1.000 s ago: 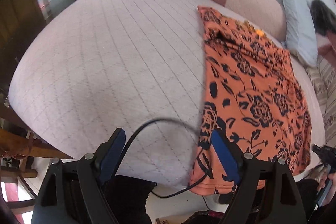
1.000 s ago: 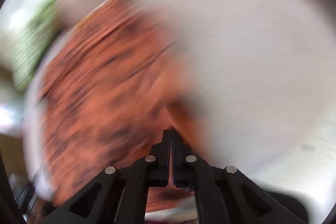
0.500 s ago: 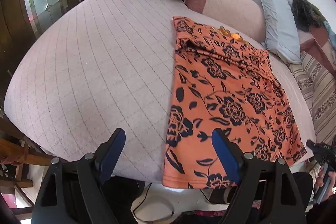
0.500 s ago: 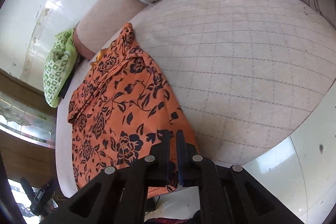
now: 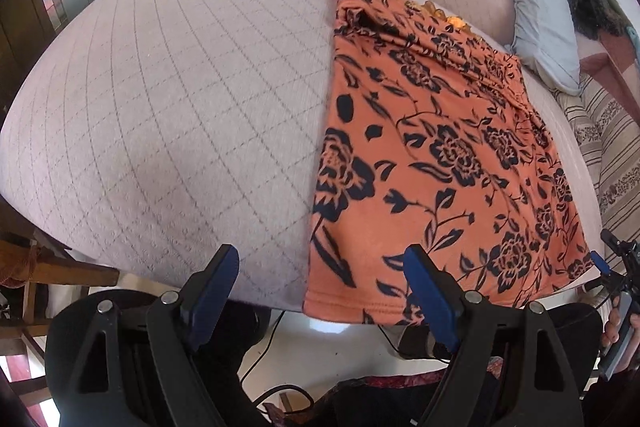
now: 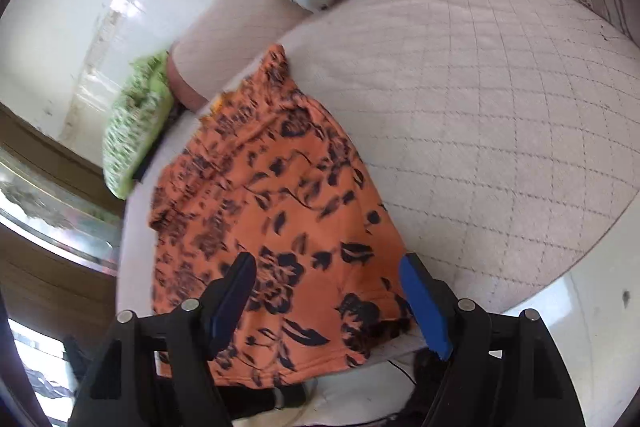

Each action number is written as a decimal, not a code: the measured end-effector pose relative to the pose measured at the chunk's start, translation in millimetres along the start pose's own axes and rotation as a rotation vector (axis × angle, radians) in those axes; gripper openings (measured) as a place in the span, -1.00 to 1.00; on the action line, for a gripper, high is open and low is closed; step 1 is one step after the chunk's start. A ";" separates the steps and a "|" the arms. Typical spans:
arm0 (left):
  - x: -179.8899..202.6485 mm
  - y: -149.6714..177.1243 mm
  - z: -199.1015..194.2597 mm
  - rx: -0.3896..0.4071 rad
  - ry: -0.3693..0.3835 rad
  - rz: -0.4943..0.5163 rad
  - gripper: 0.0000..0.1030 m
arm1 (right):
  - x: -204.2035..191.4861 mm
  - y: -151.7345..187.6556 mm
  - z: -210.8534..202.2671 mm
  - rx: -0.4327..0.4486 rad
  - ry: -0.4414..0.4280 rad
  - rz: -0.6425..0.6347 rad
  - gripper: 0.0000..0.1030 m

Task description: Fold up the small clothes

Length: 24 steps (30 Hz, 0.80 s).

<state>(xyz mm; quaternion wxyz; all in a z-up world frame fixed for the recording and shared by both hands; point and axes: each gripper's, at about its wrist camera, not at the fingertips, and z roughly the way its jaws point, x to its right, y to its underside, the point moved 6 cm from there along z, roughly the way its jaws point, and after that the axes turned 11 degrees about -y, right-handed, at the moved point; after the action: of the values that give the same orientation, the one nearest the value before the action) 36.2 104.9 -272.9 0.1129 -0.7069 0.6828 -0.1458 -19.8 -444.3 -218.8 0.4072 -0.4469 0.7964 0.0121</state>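
In the left wrist view, my left gripper (image 5: 320,287) stands wide and empty at the bottom of the frame; the orange floral garment (image 5: 432,147) lies flat right of centre on the quilted bed (image 5: 180,107), smoothed for folding. In the right wrist view, my right gripper (image 6: 326,295) is opening, holding nothing, over the garment's near hem at lower centre.

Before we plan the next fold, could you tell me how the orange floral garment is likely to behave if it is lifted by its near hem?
The orange floral garment probably hangs limp: its near hem already droops over the bed edge. It looks thin and light, lying flat with soft wrinkles near the top. On the quilted cover it may drag rather than slide cleanly.
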 end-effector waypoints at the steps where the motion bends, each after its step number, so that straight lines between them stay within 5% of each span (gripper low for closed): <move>1: -1.4 1.6 0.5 -0.001 0.001 -0.002 0.64 | 0.4 1.7 3.7 -0.012 -0.001 -0.002 0.50; 6: 1.9 11.5 9.4 -0.030 0.035 0.004 0.57 | -0.5 6.5 25.3 -0.064 0.046 -0.032 0.50; 10: 18.2 20.4 22.5 -0.070 0.108 0.049 -0.07 | 5.0 9.1 40.7 -0.113 0.105 -0.025 0.41; 18: 21.4 21.6 40.4 -0.109 0.189 0.051 -0.69 | 25.4 19.7 61.5 -0.289 0.135 0.026 -0.41; 22: 12.0 18.8 36.5 -0.104 0.171 0.021 -0.63 | 27.0 19.8 51.3 -0.318 0.133 0.001 -0.60; 23: 11.2 17.5 35.8 -0.097 0.143 0.028 -0.52 | 30.8 18.8 49.2 -0.320 0.145 0.006 -0.60; 24: 10.2 15.9 35.6 -0.094 0.103 0.032 -0.04 | 33.6 19.1 47.5 -0.322 0.156 0.004 -0.60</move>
<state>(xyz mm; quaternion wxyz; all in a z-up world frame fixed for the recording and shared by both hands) 34.5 92.7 -311.3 0.0468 -0.6920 0.7050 -0.1478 -12.3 -438.2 -279.3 0.2672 -0.5044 0.8142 0.1057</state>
